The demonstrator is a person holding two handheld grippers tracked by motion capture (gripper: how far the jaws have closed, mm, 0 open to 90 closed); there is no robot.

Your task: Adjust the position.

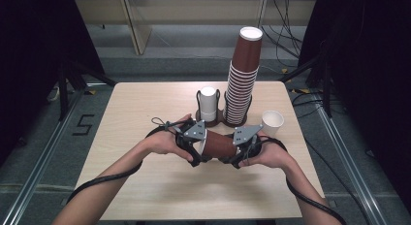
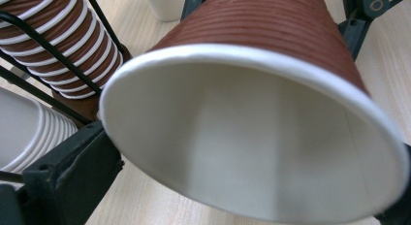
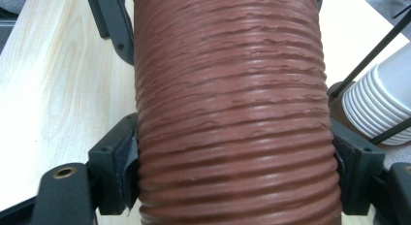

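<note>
One brown ribbed paper cup (image 1: pixel 219 146), lying level above the worktop (image 1: pixel 145 104), between two grippers. Left gripper (image 1: pixel 196 154): jaws at the cup's white rim; whether pinching, cannot tell. Right gripper (image 1: pixel 236 154): jaws pinching the cup's ribbed wall from both sides. One cup rack (image 1: pixel 220 122), two posts: one tall brown cup stack (image 1: pixel 242 84), one short white cup stack (image 1: pixel 209 104). One loose white cup (image 1: pixel 272 123), upright, right of the rack.
</note>
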